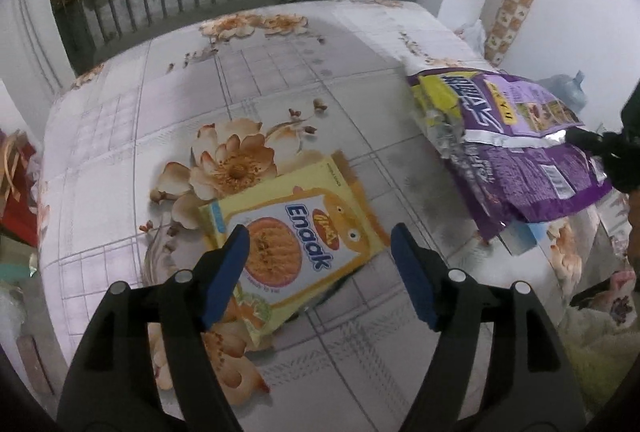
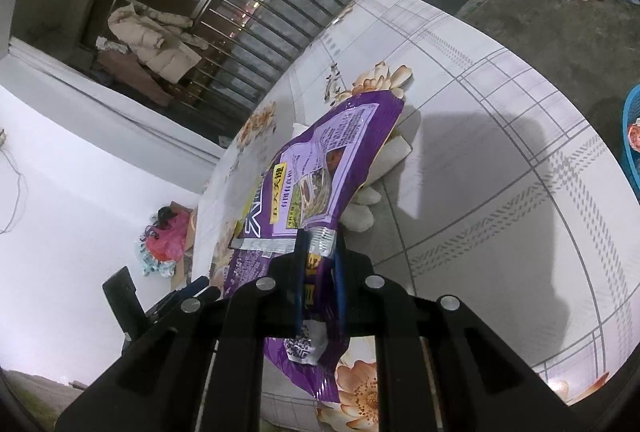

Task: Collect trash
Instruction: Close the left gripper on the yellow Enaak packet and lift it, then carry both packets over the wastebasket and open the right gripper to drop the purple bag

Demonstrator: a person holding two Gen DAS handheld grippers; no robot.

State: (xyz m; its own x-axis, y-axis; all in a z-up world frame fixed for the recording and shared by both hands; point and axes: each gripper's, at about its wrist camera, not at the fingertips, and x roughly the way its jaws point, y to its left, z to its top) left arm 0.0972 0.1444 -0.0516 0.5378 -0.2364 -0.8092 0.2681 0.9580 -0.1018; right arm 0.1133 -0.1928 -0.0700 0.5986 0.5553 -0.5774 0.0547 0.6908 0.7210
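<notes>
Trash here means two empty snack packets, and I describe each one starting from my tools. My left tool (image 1: 316,272) stands wide open and holds nothing; its two blue pads (image 1: 224,272) hang over the yellow noodle packet (image 1: 296,240), one on each side of it, and I cannot tell if they touch it yet. This packet lies flat on the flower-printed sheet of the bed (image 1: 280,72), near a big printed orange flower. My right tool (image 2: 318,284) is closed nearly all the way, and its pads pinch the torn silver top edge of the purple bag (image 2: 320,168). The bag hangs partly lifted, with its far end still near the sheet, over some white crumpled paper (image 2: 360,212). In the left view the same bag is to the right of the yellow packet, well apart from it.

I judge both packets to be very light, thin and soft, made of slippery foil film. They will bend and flutter, not break. A flat packet is hard to pinch from above, so I think it is better to take the yellow one by an edge or a corner that lifts a little, closing the pads fully. The purple one may slip if I swing it fast, because the grip is only on the thin torn rim.
</notes>
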